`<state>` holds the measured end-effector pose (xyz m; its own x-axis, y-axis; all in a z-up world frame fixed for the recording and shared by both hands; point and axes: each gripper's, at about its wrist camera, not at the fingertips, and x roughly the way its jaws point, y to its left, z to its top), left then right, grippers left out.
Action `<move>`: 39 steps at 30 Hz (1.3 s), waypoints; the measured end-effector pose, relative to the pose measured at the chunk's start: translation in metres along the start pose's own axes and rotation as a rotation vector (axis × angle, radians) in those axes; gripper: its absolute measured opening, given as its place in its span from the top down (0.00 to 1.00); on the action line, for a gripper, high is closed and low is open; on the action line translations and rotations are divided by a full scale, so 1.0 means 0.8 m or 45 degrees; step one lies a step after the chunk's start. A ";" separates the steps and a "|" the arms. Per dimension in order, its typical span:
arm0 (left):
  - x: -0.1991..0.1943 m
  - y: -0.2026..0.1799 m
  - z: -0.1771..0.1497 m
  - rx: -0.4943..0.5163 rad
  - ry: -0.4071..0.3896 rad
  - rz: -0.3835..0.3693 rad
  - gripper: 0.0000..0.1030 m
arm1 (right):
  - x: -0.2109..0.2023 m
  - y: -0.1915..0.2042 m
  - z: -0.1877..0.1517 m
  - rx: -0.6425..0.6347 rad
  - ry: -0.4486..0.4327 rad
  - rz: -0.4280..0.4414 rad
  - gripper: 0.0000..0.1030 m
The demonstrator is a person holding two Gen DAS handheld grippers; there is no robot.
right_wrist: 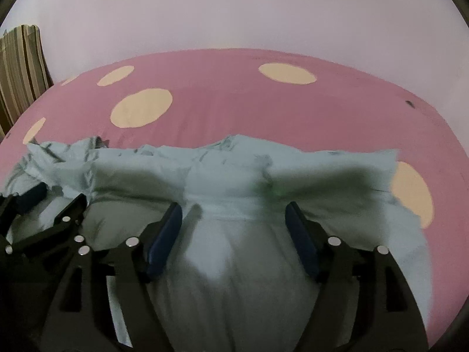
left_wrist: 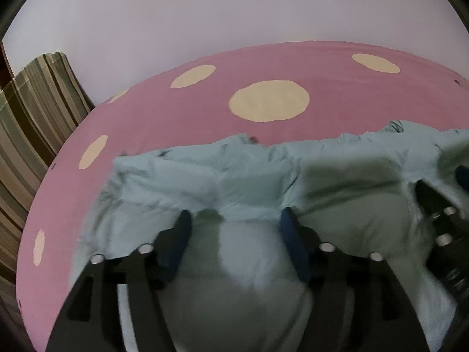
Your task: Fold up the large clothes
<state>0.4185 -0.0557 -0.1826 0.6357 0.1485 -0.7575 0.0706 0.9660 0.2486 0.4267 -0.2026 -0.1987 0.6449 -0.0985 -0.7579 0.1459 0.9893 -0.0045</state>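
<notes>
A large pale blue-green garment (left_wrist: 249, 182) lies spread and rumpled on a pink bed sheet with cream dots (left_wrist: 205, 111). It also shows in the right wrist view (right_wrist: 228, 176). My left gripper (left_wrist: 234, 220) is open, its blue-padded fingers (left_wrist: 181, 234) wide apart just above the cloth, holding nothing. My right gripper (right_wrist: 233, 214) is open too, low over the garment, empty. The right gripper shows at the right edge of the left wrist view (left_wrist: 439, 199), and the left gripper at the left of the right wrist view (right_wrist: 52, 205).
The pink sheet (right_wrist: 263, 108) stretches beyond the garment to a pale wall (right_wrist: 234, 8). A striped curtain (left_wrist: 32, 111) hangs at the left, also seen in the right wrist view (right_wrist: 20, 67).
</notes>
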 end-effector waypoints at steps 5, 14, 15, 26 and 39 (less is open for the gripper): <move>-0.046 0.064 -0.038 -0.069 -0.013 -0.035 0.31 | -0.062 -0.032 -0.020 -0.005 -0.041 -0.023 0.23; -0.075 0.174 -0.146 -0.352 0.091 -0.076 0.21 | -0.114 -0.111 -0.085 0.105 0.046 -0.048 0.20; -0.076 0.180 -0.156 -0.383 0.099 -0.089 0.19 | -0.114 -0.118 -0.092 0.120 0.061 -0.054 0.20; -0.047 0.182 -0.174 -0.549 0.173 -0.372 0.17 | -0.075 -0.141 -0.128 0.272 0.210 0.067 0.12; -0.066 0.152 -0.164 -0.423 0.095 -0.342 0.85 | -0.091 -0.116 -0.137 0.236 0.143 0.127 0.74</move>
<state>0.2923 0.0818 -0.1916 0.5704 -0.1146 -0.8133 -0.0328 0.9862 -0.1620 0.2842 -0.2758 -0.2145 0.5772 0.0215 -0.8163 0.2277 0.9557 0.1863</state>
